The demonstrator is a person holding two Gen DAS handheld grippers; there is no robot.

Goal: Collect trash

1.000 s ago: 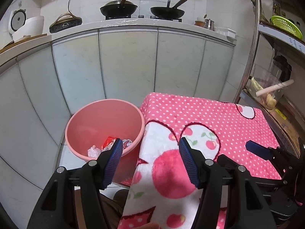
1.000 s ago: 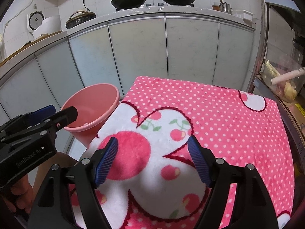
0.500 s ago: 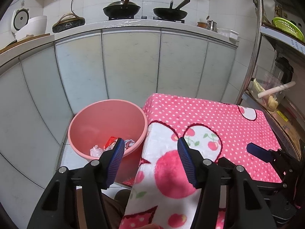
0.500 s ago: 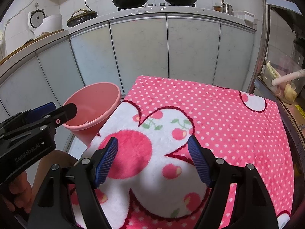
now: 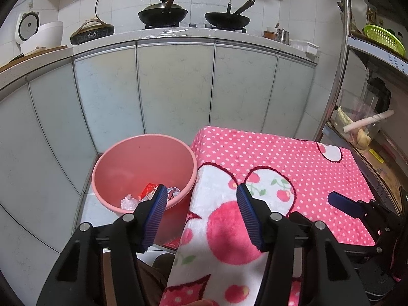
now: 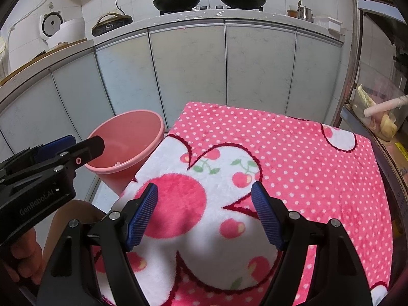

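The left gripper [image 5: 201, 209] was held above the near corner of the cloth-covered table [image 5: 293, 168], its fingers spread with nothing between them; the jaws had just been narrowing slightly. The right gripper [image 6: 204, 211] was held over the pink cherry-print cloth [image 6: 293, 158], fingers likewise spread apart and empty.

The trash [image 5: 150, 195], a red wrapper and crumpled clear and white scraps, was seen lying at the bottom of the pink bucket [image 5: 127, 158], which stood on the floor just beside the table's left edge and near the grey cabinet doors [image 5: 176, 86]. The left finger pad partly hid the bucket's contents in the left wrist view.

Two black woks [image 5: 163, 14] were set on the stove at the back of the counter, with a white rice cooker [image 5: 38, 34] at its left end. A green basket [image 5: 382, 37] was seen on the shelf at the right, behind a metal pole [image 5: 341, 58]. A hand [image 6: 23, 255] was seen gripping the left tool's handle.
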